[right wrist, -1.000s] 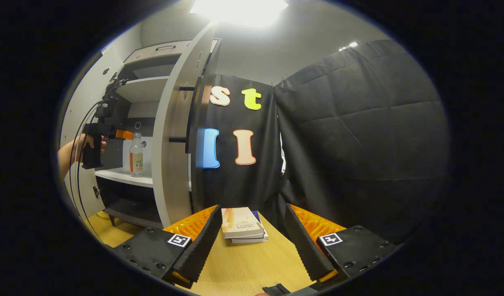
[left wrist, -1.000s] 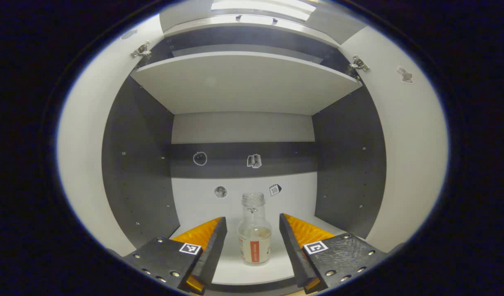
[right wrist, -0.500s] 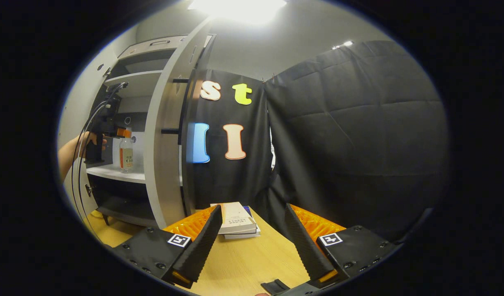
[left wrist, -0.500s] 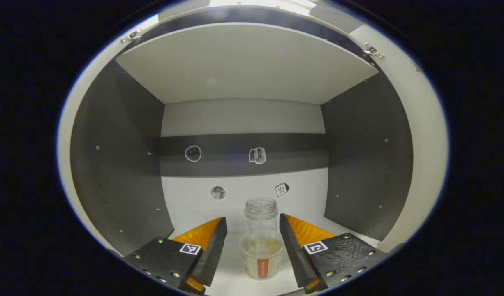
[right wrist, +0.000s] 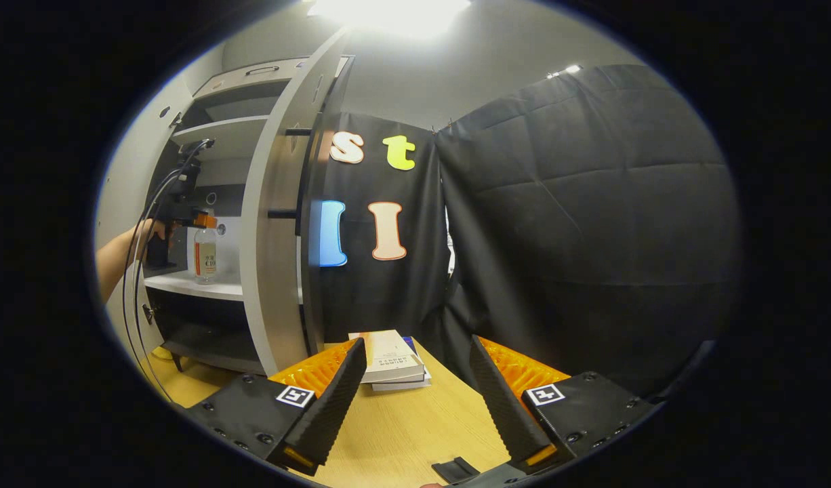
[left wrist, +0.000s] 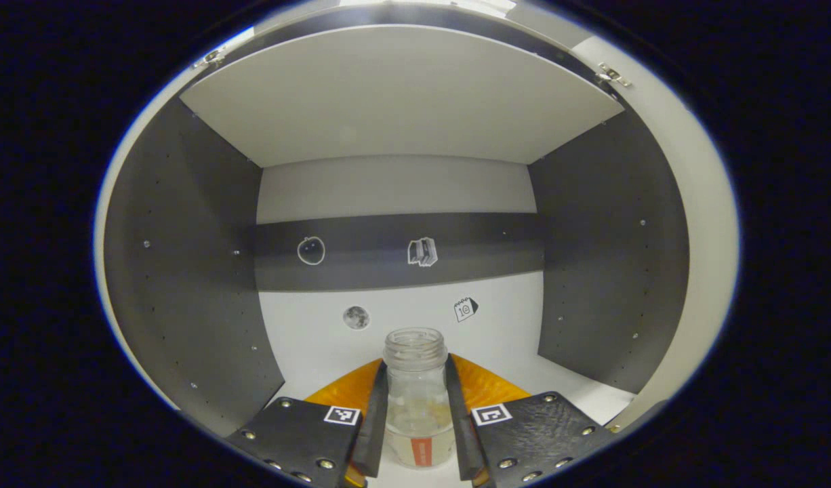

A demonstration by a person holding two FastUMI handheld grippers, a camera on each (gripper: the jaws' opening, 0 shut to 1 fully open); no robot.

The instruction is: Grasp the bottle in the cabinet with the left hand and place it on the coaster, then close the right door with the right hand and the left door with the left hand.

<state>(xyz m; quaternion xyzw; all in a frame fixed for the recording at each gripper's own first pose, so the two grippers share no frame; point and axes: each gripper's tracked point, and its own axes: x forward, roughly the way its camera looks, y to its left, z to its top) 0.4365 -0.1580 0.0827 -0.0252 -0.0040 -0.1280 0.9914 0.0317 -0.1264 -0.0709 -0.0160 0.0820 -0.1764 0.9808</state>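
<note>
A clear glass bottle (left wrist: 415, 400) with no cap and an orange-and-white label stands on the white cabinet shelf (left wrist: 524, 339). My left gripper (left wrist: 415, 366) is shut on it, both fingers pressing its sides below the neck. From the right gripper view, the same bottle (right wrist: 204, 254) stands on the shelf with the left gripper (right wrist: 198, 220) at it, held by a hand (right wrist: 117, 247). My right gripper (right wrist: 415, 341) hovers open over the wooden table (right wrist: 402, 434), nothing between its fingers. The cabinet's right door (right wrist: 273, 224) stands wide open.
A stack of books (right wrist: 392, 359) lies on the table just beyond the right gripper's fingers. A small dark flat piece (right wrist: 456, 469) lies on the table near the view's lower edge. An upper shelf (left wrist: 402, 102) hangs over the bottle. Dark side walls (left wrist: 185, 271) flank the compartment.
My left gripper has moved in around the bottle and its fingers have shut on it. The right gripper has barely shifted over the table.
</note>
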